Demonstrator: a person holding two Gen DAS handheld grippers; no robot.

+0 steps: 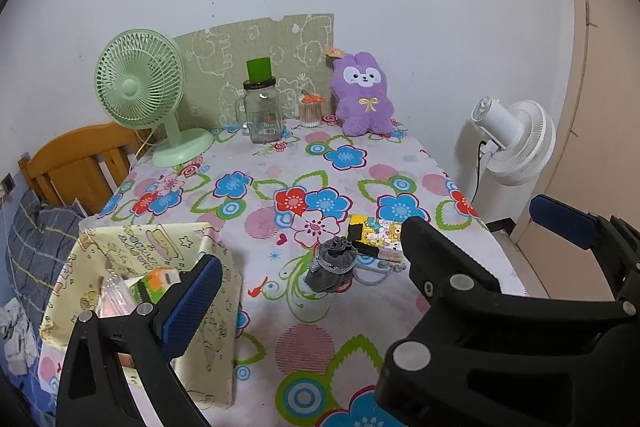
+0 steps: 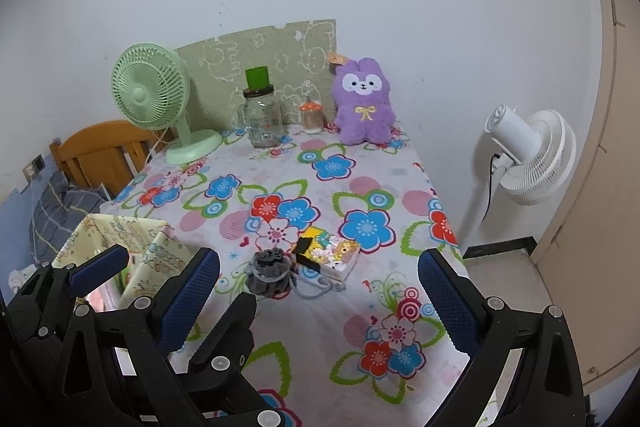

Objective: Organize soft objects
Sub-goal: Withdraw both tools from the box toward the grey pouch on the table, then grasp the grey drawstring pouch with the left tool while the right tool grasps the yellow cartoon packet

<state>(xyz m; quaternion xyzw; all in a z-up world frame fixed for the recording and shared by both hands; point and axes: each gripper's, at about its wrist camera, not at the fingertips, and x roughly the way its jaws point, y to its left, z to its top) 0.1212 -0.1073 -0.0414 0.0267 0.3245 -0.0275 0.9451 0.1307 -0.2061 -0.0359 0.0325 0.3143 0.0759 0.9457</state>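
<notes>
Now, with both tools spread wide and gripping nothing, you are set up above the near end of the table, so take the pouch as your landmark. It is a small grey drawstring pouch, slumped on the floral cloth, with its gathered mouth facing up and its cord trailing toward the right. Just behind it and touching it lies a flat yellow case with cartoon prints. Left of the pouch, at the table's edge, stands the pale yellow fabric bin, already holding a few packets; that is most likely where the pouch belongs.

Your right tool frames the pouch between its blue pads, so it is probably the better one to use. Come straight down over the bunched top, not the cord, and close gently: the cloth will collapse and could slip. Keep clear of the case, or you may drag it along. Hold your left tool off to the side near the bin. The purple plush sits far behind the pouch, against the wall.
</notes>
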